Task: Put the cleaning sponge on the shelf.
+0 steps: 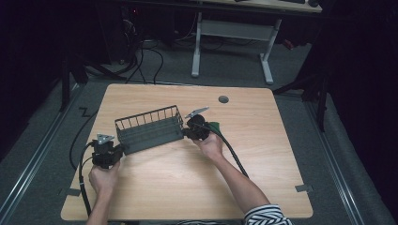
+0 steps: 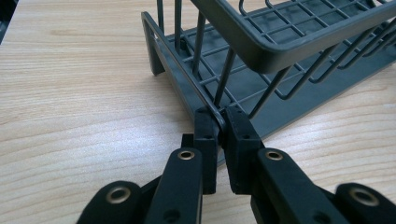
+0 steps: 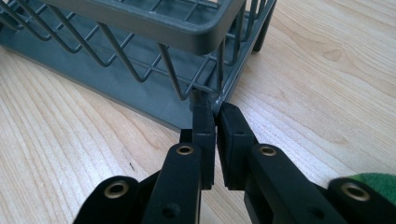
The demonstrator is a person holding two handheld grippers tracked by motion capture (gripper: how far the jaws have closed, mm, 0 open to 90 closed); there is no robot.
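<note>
Basket [image 1: 149,128], a dark grey wire one with a flat rim and a gridded floor, sits on the wooden bench [image 1: 187,187] a little toward nine o'clock of the bench's middle, its long axis running from about eight o'clock to two o'clock in the high view. We hold it at both short ends. Our left tool [image 1: 119,150] meets it at the eight o'clock end, and our right tool [image 1: 186,132] meets it at the two o'clock end, so the basket lies directly between the two. In the left gripper view we see the left tool [image 2: 220,122] clenched on the thin lower edge of the basket [image 2: 280,51], right at a bottom corner, with the upright bars and the rim rising away toward one o'clock from the pads. In the right gripper view the right tool [image 3: 214,111] is likewise clamped on the basket's [image 3: 140,18] bottom corner wire, and here the body of the basket spreads away toward eleven o'clock. The basket's base looks to be resting on the bench in both close views. A scrap of green [image 3: 373,179] shows at five o'clock of the right tool, too cropped for us to tell what it is.
</note>
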